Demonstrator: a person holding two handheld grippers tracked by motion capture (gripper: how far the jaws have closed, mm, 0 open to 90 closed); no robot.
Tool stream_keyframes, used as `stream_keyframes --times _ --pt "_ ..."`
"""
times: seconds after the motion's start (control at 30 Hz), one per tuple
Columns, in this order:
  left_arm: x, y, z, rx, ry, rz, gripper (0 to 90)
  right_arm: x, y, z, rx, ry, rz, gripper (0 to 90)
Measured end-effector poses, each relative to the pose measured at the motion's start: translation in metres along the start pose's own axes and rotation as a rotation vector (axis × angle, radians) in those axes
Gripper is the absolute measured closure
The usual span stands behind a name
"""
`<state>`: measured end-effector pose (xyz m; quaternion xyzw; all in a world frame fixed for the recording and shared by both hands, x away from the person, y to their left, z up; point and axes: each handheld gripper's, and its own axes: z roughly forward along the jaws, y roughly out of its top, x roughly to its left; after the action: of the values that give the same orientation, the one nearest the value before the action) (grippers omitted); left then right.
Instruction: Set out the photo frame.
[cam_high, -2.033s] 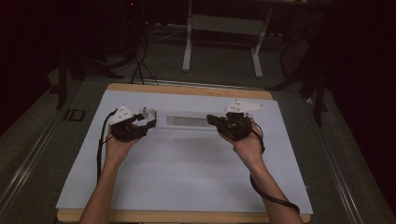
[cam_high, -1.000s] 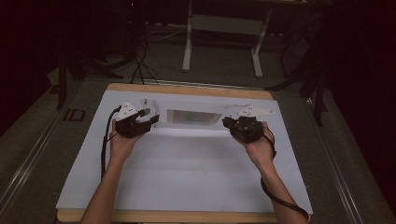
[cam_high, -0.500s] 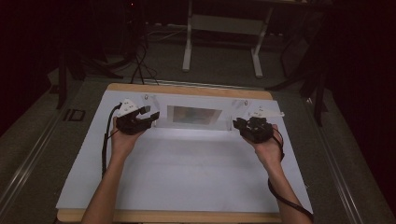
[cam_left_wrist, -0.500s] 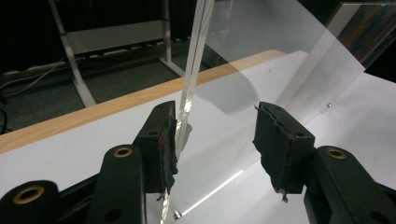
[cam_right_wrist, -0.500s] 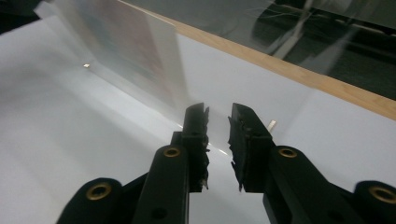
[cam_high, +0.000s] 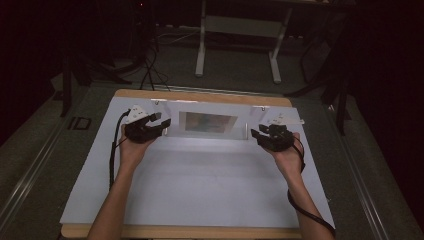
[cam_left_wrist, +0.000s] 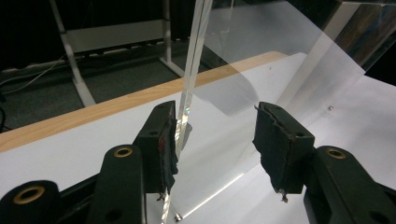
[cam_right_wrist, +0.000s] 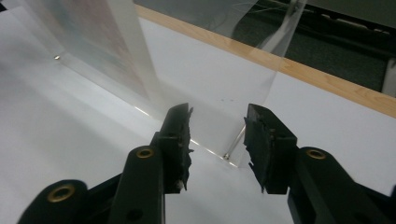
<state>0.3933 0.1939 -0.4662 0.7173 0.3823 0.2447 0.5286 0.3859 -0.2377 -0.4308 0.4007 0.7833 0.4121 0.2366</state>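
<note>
A clear acrylic display stand (cam_high: 207, 122) with a faint coloured picture in it stands upright near the far edge of the white-covered table (cam_high: 200, 190). My left gripper (cam_high: 162, 122) is at its left end. In the left gripper view the jaws (cam_left_wrist: 217, 135) straddle the stand's edge (cam_left_wrist: 187, 93), which runs beside one pad while the other pad stands well off. My right gripper (cam_high: 256, 134) is at the right end. Its jaws (cam_right_wrist: 218, 128) have just been opening, and the stand's corner (cam_right_wrist: 233, 149) sits between and just beyond them, untouched.
The table's wooden far rim (cam_high: 200, 96) lies just behind the stand. Beyond it on the dark floor are a white desk frame (cam_high: 240, 30) and cables (cam_high: 147, 70). Bare white cover stretches between my forearms toward the near edge.
My right hand has slid right and slightly down along the stand, and its jaws have spread apart. The stand's picture face shows more fully. The left hand has stayed put.
</note>
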Motion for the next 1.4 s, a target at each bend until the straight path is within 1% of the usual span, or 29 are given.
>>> stream_keyframes --times 0.07,0.17,0.23,0.3,0.4,0.5,0.57,0.63,0.7,0.73,0.8,0.87,0.93,1.03,1.17,1.23,1.4 --pt "0.000 0.000 0.000 -0.001 0.000 -0.001 49.6 -0.002 0.000 0.002 -0.003 -0.011 0.002 57.7" --pt "0.000 0.000 0.001 0.000 0.008 -0.001 50.1 -0.004 0.000 0.005 -0.014 -0.003 0.006 56.1" --pt "0.001 0.000 0.002 -0.002 0.010 -0.009 50.2 -0.004 0.001 0.007 -0.016 -0.002 0.004 56.0" --pt "0.002 -0.001 0.003 -0.006 0.007 -0.018 50.1 -0.004 0.001 0.008 -0.018 -0.007 0.009 56.1" --pt "0.002 -0.001 0.002 -0.004 0.003 -0.017 50.1 -0.004 -0.001 0.007 -0.015 -0.028 0.012 56.1" --pt "0.002 -0.001 0.002 -0.003 -0.001 -0.015 50.2 -0.007 -0.003 0.007 -0.014 -0.035 0.024 55.8" --pt "0.002 -0.001 0.002 -0.004 0.001 -0.017 50.1 -0.010 -0.003 0.007 -0.016 -0.044 0.031 53.8" --pt "0.002 -0.001 0.002 -0.004 0.002 -0.017 50.1 -0.013 -0.002 0.009 -0.022 -0.042 0.040 50.7" --pt "0.003 -0.001 0.003 -0.006 0.003 -0.020 49.9 -0.015 -0.001 0.012 -0.045 -0.025 0.034 49.8" --pt "0.003 -0.001 0.003 -0.006 0.003 -0.021 49.9 -0.015 0.000 0.014 -0.059 -0.010 0.030 48.7" --pt "0.003 -0.001 0.003 -0.007 0.002 -0.021 49.9 -0.016 0.001 0.018 -0.073 -0.003 0.026 48.3" --pt "0.003 -0.001 0.003 -0.006 0.001 -0.023 49.8 -0.016 0.001 0.023 -0.083 0.015 0.028 47.9" --pt "0.003 -0.001 0.003 -0.005 0.003 -0.021 49.7 -0.016 0.000 0.027 -0.087 0.023 0.034 47.2" --pt "0.003 -0.002 0.003 -0.007 0.001 -0.020 49.1 -0.016 -0.001 0.033 -0.097 0.055 0.039 46.6" --pt "0.003 -0.003 0.005 -0.008 0.001 -0.028 44.0 -0.015 -0.003 0.036 -0.102 0.058 0.033 45.8" --pt "0.004 -0.003 0.006 -0.018 -0.009 -0.036 40.7 -0.015 -0.003 0.035 -0.102 0.063 0.034 45.8" --pt "0.001 -0.004 0.009 -0.041 -0.036 -0.021 36.3 -0.016 -0.004 0.035 -0.104 0.069 0.037 45.8"
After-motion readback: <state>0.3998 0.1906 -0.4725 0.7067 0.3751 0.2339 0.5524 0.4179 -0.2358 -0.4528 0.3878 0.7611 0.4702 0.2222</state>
